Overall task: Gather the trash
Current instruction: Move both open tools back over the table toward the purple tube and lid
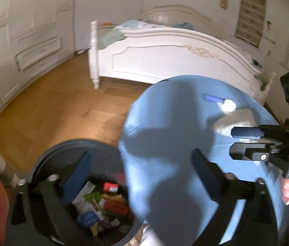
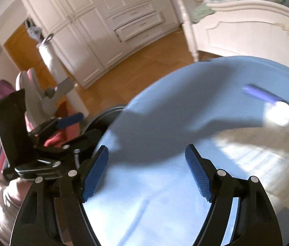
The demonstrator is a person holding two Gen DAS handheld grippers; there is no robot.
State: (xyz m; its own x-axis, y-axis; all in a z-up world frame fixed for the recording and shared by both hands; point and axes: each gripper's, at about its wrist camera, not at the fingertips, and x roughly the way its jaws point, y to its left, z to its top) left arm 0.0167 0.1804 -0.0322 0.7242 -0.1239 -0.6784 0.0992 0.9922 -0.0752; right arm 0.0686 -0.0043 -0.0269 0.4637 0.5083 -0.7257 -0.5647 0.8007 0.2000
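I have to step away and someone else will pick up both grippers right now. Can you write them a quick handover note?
Left gripper: open, empty, above the bin's edge.
Right gripper: open, empty, over the blue table.
Trash bin: on the floor beside the table, already holding mixed wrappers and boxes.
Still on the table: a purple wrapper and a white crumpled piece, lying together at the far side.
Left: pick both up and drop them in the bin.

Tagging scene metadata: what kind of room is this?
Almost certainly a home bedroom: a white carved wooden bed with rumpled bedding, white panelled built-in wardrobes with drawers, and a wood-plank floor.
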